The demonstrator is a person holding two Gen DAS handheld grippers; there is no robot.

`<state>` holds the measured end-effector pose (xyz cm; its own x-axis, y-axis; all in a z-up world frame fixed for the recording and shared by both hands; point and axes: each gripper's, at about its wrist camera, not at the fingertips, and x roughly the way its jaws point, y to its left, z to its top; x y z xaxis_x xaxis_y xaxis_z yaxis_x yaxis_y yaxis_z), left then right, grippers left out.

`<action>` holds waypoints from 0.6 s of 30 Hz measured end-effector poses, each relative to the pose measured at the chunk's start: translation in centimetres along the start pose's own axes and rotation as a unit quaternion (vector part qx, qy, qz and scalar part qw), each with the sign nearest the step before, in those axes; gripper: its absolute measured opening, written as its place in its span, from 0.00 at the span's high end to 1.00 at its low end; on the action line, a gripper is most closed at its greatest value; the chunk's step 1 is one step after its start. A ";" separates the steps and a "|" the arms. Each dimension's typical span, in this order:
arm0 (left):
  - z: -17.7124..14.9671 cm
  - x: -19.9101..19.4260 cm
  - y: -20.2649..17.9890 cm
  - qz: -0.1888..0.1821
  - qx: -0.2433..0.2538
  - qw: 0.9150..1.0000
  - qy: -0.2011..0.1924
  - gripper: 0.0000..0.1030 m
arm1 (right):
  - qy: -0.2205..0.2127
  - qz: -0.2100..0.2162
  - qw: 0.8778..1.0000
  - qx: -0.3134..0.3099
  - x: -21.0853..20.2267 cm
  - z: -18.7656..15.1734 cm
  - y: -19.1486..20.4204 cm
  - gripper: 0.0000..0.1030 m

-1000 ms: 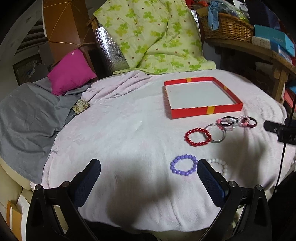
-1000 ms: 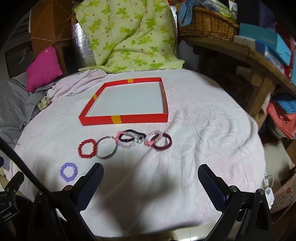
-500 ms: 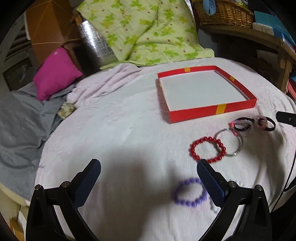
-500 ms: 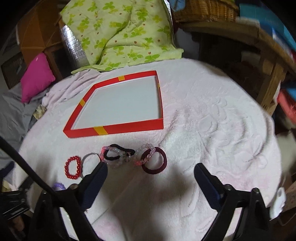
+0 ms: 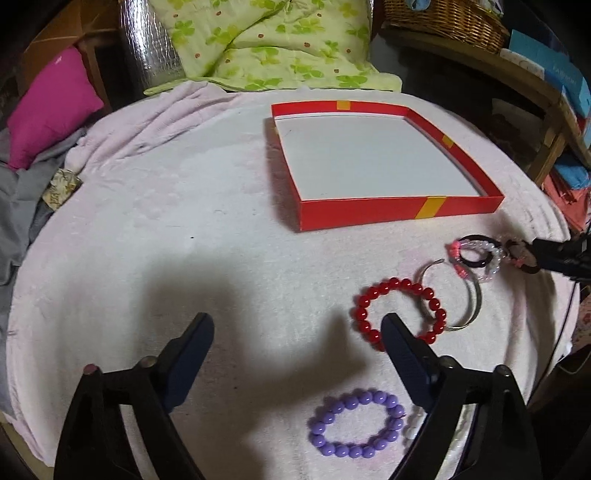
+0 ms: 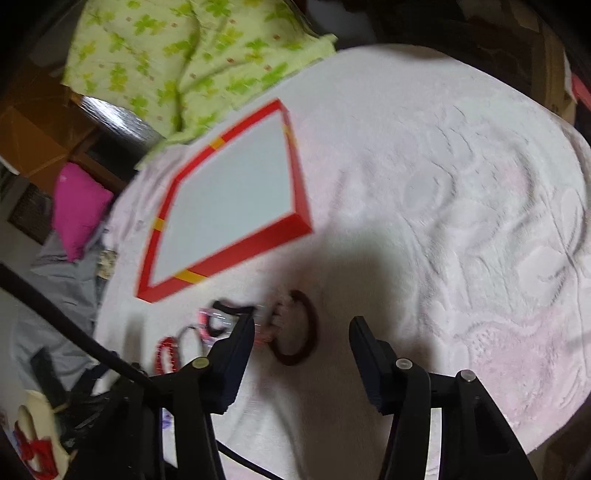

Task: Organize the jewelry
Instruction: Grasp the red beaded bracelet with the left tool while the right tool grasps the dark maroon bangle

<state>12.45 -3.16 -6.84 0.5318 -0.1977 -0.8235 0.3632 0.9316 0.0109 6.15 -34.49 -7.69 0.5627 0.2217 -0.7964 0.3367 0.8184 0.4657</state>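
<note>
A red tray (image 5: 388, 214) with a white floor stands on the pale pink cloth. In front of it lie a red bead bracelet (image 5: 393, 284), a silver bangle (image 5: 476, 299), a purple bead bracelet (image 5: 365, 398) and a black hair tie with a pink-clear bracelet (image 5: 476, 254). My left gripper (image 5: 297, 325) hovers low over the cloth with its jaws closing and nothing between them. Its right finger overlaps the red beads. My right gripper (image 6: 302, 323) is closing too, with the dark red bangle (image 6: 314, 328) lying between its fingers, untouched by the pads. The tray (image 6: 258, 243) shows tilted beyond it.
A green floral quilt (image 5: 266, 44) and a pink cushion (image 5: 51, 110) lie behind the table. A wicker basket (image 5: 443, 18) sits on a wooden shelf (image 5: 535, 88) at the right. Grey fabric (image 5: 18, 206) hangs at the left edge.
Both grippers have come down and forward toward the bracelets. The right one has rolled, tilting its view, and its jaws have narrowed around the dark red bangle.
</note>
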 end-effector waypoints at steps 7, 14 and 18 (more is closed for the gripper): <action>0.0 1.4 -0.8 -0.035 0.009 0.999 0.025 0.41 | 0.008 -0.033 0.999 -0.003 1.2 -0.3 0.2 0.86; 0.9 3.0 -1.7 -0.084 0.009 0.995 0.046 0.61 | -0.049 -0.029 0.998 -0.032 -0.7 -0.4 2.3 0.92; 1.2 3.4 -2.5 -0.089 0.030 0.995 0.044 0.79 | -0.077 -0.004 0.996 -0.037 -1.9 -0.5 3.1 0.92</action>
<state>14.27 -6.52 -9.00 0.3876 -0.3277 -0.8616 0.4914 0.8642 -0.1077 5.78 -32.10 -4.89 0.6717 0.1350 -0.7284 0.2883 0.8581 0.4248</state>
